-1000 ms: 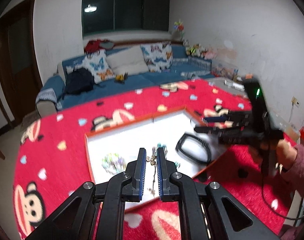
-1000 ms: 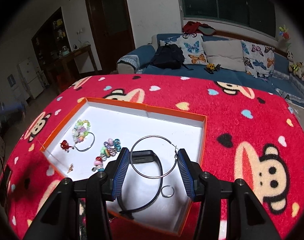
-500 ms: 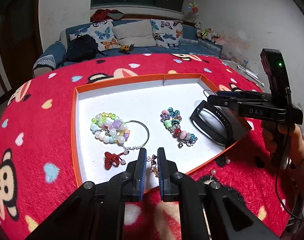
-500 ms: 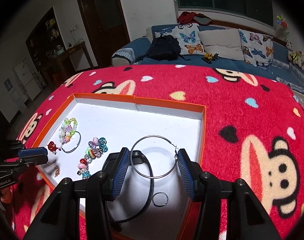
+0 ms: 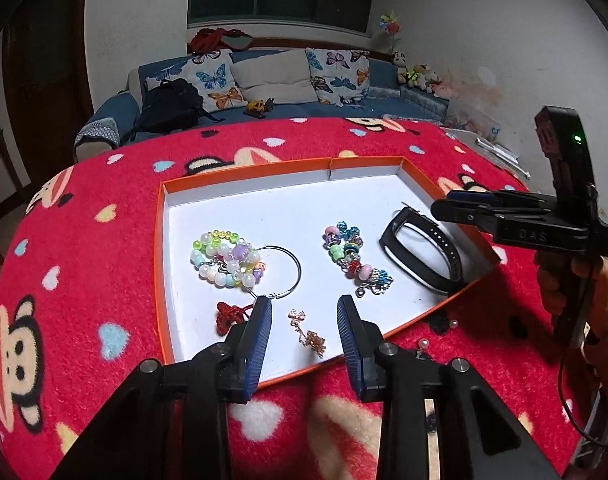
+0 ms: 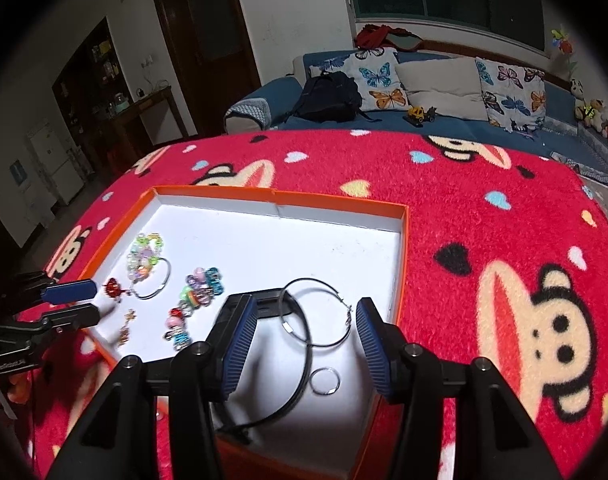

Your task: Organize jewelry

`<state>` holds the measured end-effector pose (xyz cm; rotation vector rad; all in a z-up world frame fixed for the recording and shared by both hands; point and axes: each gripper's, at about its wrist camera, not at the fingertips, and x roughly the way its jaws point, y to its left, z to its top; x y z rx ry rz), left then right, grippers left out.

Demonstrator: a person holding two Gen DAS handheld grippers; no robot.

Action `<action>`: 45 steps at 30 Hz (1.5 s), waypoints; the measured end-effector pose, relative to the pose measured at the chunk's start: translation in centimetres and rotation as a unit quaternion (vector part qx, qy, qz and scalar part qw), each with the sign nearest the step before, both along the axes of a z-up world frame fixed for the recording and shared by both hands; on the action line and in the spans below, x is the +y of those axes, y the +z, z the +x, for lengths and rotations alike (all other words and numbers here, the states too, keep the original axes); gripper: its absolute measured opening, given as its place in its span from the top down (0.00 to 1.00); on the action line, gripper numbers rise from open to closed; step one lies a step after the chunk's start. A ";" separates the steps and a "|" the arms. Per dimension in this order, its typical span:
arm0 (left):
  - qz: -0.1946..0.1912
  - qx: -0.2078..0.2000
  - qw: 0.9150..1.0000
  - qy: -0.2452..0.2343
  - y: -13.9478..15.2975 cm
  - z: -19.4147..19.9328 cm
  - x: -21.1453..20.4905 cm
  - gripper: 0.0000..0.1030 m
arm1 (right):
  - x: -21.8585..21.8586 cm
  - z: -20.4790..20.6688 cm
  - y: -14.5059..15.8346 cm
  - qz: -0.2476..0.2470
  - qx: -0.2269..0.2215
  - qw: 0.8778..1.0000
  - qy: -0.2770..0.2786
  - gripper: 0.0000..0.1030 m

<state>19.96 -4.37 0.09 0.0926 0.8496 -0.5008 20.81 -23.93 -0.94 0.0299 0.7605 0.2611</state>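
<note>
An orange-rimmed white tray (image 5: 160,240) (image 6: 401,264) holds the jewelry. My left gripper (image 5: 304,316) is open just above a small gold chain (image 5: 307,332) lying in the tray's near edge. Beside it lie a pastel bead bracelet (image 5: 224,260), a silver hoop (image 5: 294,270), a red knot charm (image 5: 228,316), a coloured charm bracelet (image 5: 353,258) and a black band (image 5: 419,252). My right gripper (image 6: 307,328) is open over the tray; a large silver hoop (image 6: 317,312) lies between its fingers, a small ring (image 6: 324,381) below.
The tray sits on a red monkey-print cloth (image 5: 84,280). Two small pearl pins (image 5: 423,343) lie on the cloth by the tray's near right corner. A blue sofa with cushions and a backpack (image 5: 168,106) stands behind the table.
My left gripper came down to the tray and opened, letting go of the gold chain, which now lies in the tray. My right gripper widened and the large hoop now lies loose.
</note>
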 end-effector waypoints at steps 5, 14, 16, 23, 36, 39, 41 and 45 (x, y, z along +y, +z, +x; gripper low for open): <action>-0.008 -0.011 1.000 -0.001 0.9 -1.7 0.1 0.64 | 1.0 -2.7 1.0 -0.006 -0.016 1.000 0.017 0.45; -0.004 -0.013 0.999 -0.032 1.0 -5.5 -1.2 0.64 | 2.4 -6.6 0.3 0.003 -0.008 0.999 0.044 0.45; -0.002 -0.009 0.999 -0.038 0.6 -6.1 -1.7 0.64 | 2.7 -7.2 -0.3 0.000 -0.003 0.999 0.048 0.45; 0.006 0.007 0.999 -0.052 -1.1 -7.0 -2.8 0.64 | 3.0 -7.8 -2.3 0.007 0.025 0.998 0.050 0.45; 0.007 0.017 0.998 -0.051 -2.3 -6.6 -3.0 0.64 | 4.0 -7.1 -4.2 0.007 0.049 0.997 0.056 0.61; 0.007 0.017 0.998 -0.052 -2.4 -6.5 -2.9 0.64 | 4.2 -6.7 -4.1 0.006 0.048 0.998 0.051 0.64; 0.006 0.017 0.998 -0.053 -2.4 -6.4 -2.9 0.64 | 4.4 -6.6 -4.1 0.001 0.046 0.998 0.045 0.69; 0.005 0.017 0.998 -0.058 -2.5 -6.2 -3.2 0.64 | 4.6 -6.7 -4.3 -0.010 0.045 0.998 0.040 0.76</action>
